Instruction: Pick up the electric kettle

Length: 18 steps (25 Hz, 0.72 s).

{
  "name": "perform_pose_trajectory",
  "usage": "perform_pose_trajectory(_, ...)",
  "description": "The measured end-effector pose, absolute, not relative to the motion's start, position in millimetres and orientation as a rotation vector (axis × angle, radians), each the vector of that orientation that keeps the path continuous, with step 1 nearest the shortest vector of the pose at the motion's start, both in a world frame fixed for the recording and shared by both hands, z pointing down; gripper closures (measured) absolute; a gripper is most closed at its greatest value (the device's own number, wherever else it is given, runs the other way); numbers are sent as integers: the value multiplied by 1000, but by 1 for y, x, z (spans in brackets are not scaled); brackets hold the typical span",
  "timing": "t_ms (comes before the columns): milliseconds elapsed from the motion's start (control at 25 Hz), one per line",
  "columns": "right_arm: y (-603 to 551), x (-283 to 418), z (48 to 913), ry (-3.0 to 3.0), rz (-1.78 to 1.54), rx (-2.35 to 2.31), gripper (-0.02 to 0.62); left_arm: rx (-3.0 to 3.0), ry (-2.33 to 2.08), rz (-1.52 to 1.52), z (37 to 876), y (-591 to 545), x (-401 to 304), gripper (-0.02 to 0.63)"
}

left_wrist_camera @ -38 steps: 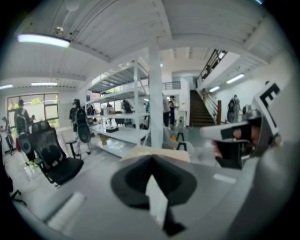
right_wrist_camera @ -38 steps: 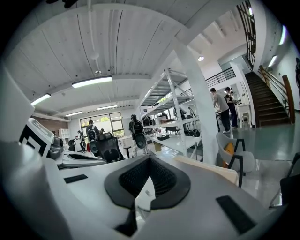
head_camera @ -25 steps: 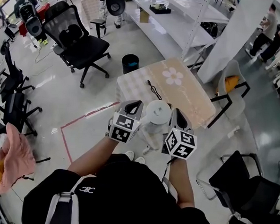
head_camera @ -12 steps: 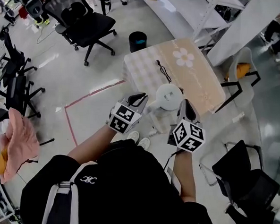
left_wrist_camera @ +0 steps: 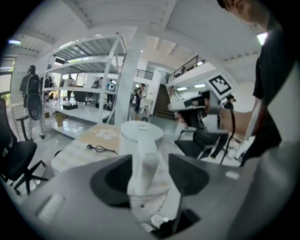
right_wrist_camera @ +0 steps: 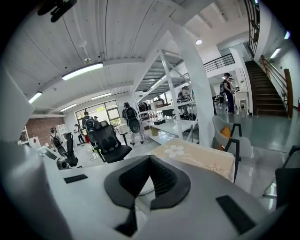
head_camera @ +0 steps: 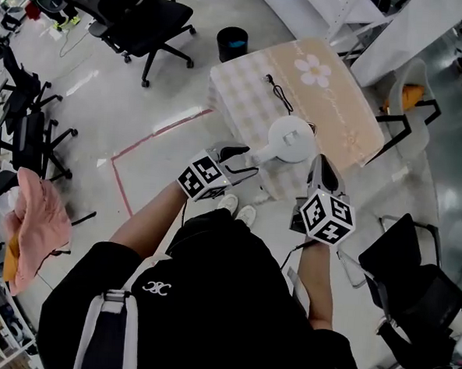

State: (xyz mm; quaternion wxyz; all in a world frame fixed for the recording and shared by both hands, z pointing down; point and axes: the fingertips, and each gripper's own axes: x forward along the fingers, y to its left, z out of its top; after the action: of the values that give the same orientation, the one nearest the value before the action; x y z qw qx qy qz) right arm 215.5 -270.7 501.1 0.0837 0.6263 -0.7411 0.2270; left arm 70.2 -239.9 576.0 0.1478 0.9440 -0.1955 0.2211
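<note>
The white electric kettle [head_camera: 288, 138] stands at the near edge of the cloth-covered table [head_camera: 338, 93]. My left gripper [head_camera: 246, 161] reaches it from the left, and the kettle's handle [left_wrist_camera: 143, 171] sits between the jaws. Those jaws are opening, with a gap showing between each pad and the handle. In the left gripper view the kettle's body [left_wrist_camera: 140, 138] rises just beyond the left gripper [left_wrist_camera: 149, 161]. My right gripper [head_camera: 323, 160] hovers beside the kettle on the right, empty. In its own view the right gripper [right_wrist_camera: 149, 158] has its pads meeting at the tips.
A black cable [head_camera: 282, 93] lies on the table beyond the kettle. A black bin [head_camera: 233, 41] and an office chair [head_camera: 140, 18] stand behind the table, a grey chair [head_camera: 412, 97] to its right, and a black chair [head_camera: 413, 277] near my right arm. People stand by distant shelves [right_wrist_camera: 176, 112].
The kettle and both grippers have come down and forward to the table's near edge. The left gripper's jaws, shut on the handle before, have parted from it.
</note>
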Motion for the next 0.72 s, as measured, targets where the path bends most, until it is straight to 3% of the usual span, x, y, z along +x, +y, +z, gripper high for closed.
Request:
perform_pose_trajectory(280, -248, 230, 500, -2158, 667, 1915, 598, 2747, -424, 820, 613, -226, 86, 365)
perform_pose_trajectory(720, -226, 265, 498, -2057, 663, 2002, 598, 2747, -339, 818, 627, -238, 112, 354)
